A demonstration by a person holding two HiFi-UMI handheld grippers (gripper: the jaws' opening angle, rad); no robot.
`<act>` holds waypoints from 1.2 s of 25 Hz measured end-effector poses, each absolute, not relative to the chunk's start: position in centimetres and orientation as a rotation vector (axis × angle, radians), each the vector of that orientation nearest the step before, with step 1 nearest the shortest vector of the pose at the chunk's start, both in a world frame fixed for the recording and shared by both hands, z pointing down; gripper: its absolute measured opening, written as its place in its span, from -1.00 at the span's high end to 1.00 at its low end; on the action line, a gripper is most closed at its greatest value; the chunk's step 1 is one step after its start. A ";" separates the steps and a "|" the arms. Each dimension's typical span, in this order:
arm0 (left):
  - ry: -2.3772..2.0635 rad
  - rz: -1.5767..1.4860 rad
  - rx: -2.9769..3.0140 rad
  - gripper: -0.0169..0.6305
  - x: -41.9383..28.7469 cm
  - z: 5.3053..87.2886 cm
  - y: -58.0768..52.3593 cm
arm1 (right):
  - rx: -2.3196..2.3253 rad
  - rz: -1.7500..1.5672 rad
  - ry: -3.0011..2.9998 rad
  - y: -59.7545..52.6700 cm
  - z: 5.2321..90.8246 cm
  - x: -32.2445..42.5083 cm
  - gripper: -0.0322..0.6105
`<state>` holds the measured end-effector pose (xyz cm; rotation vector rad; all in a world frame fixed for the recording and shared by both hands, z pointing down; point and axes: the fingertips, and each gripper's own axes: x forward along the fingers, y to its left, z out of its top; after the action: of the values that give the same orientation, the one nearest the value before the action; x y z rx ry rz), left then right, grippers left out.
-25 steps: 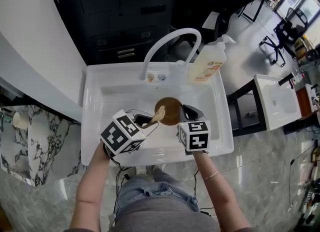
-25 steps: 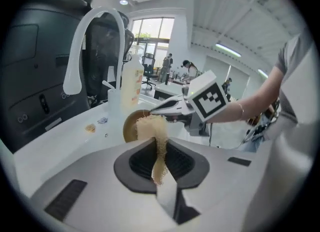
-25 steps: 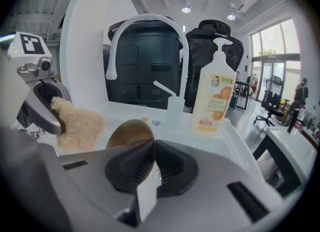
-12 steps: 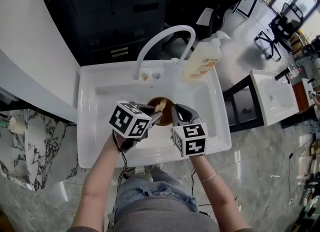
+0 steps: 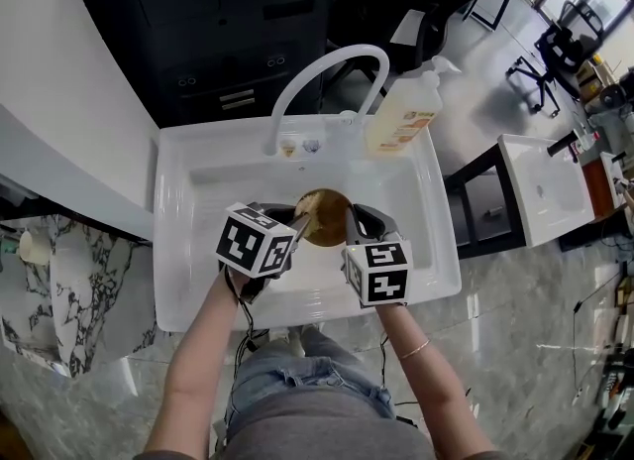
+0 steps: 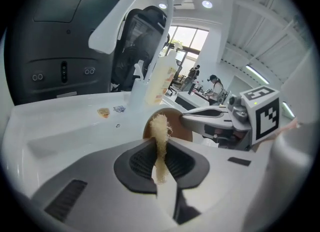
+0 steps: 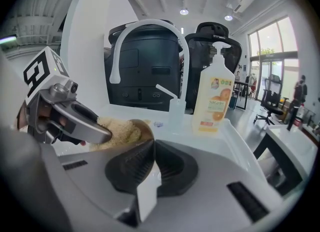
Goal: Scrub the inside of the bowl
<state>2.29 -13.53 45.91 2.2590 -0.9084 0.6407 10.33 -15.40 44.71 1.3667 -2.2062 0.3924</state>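
The left gripper [image 5: 300, 222] and the right gripper [image 5: 359, 218] each carry a white cube printed with black square markers, over the near half of the sink [image 5: 166, 250]. Their jaws are pale grey shells with dark ribbed pads [image 6: 142, 162]. A black cable [image 5: 241, 334] hangs below the sink's front rim. The person wears frayed blue jeans [image 5: 297, 389], a grey top [image 5: 327, 443] and a thin bracelet [image 5: 415, 351].

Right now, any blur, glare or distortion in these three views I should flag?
Head view: sharp, wide-angle bend at edges, white sink bright. Left gripper view: heavy fisheye, dark corners, window blown out, scrubber crisp. Right gripper view: fisheye bows the faucet; bowl rim in focus.
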 end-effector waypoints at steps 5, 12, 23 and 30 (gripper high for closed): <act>-0.970 0.620 2.235 0.81 1.3 45.9 -13.4 | 1.370 0.400 -2.191 -15.7 45.1 10.5 0.83; -1.009 0.561 2.226 0.81 -0.5 45.0 -13.2 | 1.363 0.433 -2.170 -16.0 46.0 10.7 0.83; -0.792 0.628 2.400 0.81 2.9 40.6 -12.5 | 1.368 0.476 -2.179 -16.4 46.2 10.8 0.83; -0.555 1.139 2.422 0.81 6.1 44.9 -10.2 | 1.319 0.407 -2.193 -15.9 45.4 10.6 0.83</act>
<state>6.11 -10.24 44.90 2.4223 -0.5554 1.1386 10.57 -15.86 45.39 1.3187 -2.1929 0.4071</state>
